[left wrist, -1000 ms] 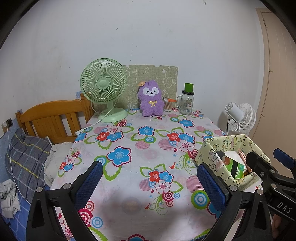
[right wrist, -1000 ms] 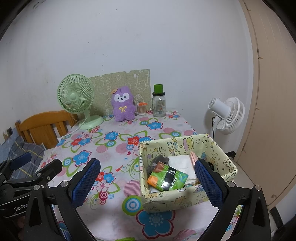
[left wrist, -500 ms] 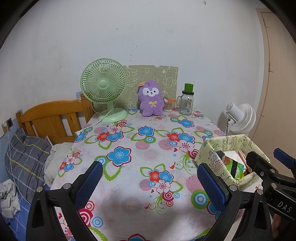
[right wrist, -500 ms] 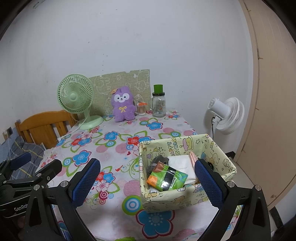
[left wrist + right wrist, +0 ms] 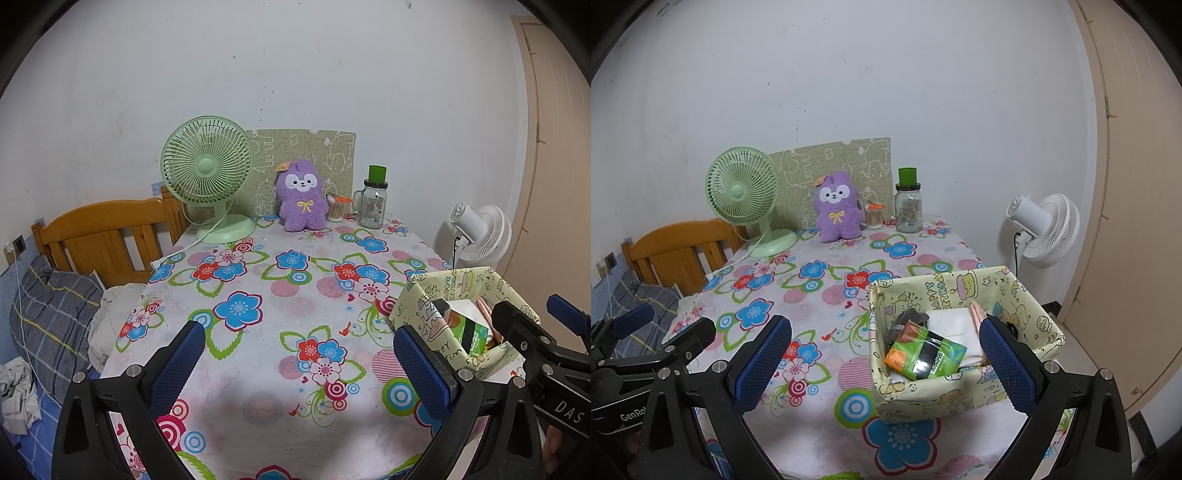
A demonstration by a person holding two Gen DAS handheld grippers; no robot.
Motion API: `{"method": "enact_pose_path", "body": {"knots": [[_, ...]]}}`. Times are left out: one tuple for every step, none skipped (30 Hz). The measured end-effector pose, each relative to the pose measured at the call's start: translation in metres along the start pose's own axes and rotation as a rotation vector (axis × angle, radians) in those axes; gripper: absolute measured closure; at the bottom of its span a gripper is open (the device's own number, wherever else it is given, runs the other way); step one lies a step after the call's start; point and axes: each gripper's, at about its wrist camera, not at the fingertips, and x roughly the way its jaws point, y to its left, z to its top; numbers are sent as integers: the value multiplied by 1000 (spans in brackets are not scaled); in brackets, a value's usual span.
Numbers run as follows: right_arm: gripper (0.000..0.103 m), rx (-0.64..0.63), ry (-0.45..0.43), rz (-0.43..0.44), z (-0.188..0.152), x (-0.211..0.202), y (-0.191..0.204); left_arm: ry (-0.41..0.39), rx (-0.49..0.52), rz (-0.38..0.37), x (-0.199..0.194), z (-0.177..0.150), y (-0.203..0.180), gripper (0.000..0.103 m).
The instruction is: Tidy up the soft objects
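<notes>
Both claws hang over the near edge of the desk (image 5: 258, 280), which has a floral cloth on it. Left claw (image 5: 295, 363) is wide open w/ nothing between its blue pads; right claw (image 5: 886, 363) likewise spread & empty.

The box (image 5: 1027, 291), yellow cartoon print, sits at the desk's near right corner, just ahead of the right claw. Its right pad overlaps the box's right wall in the right view. Inside the box: green/orange pack (image 5: 925, 356) lying on top, a grey cloth (image 5: 908, 321) behind it at the left, a white folded cloth (image 5: 955, 325) in the middle. Pink strip at the back right, can't tell what it is.

Purple plush (image 5: 302, 195) sits upright at the far edge, well apart from box & claws. Green fan (image 5: 207, 173) is to its left, a jar (image 5: 371, 206) w/ green cap to its right, a small cup between plush & jar. White fan (image 5: 1047, 229) stands off the desk at right.
</notes>
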Motion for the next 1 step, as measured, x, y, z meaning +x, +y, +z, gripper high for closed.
{"method": "enact_pose_path", "body": {"knots": [[0,0,0,0,0,0,0,0,0,0,0,0,0,0]]}}
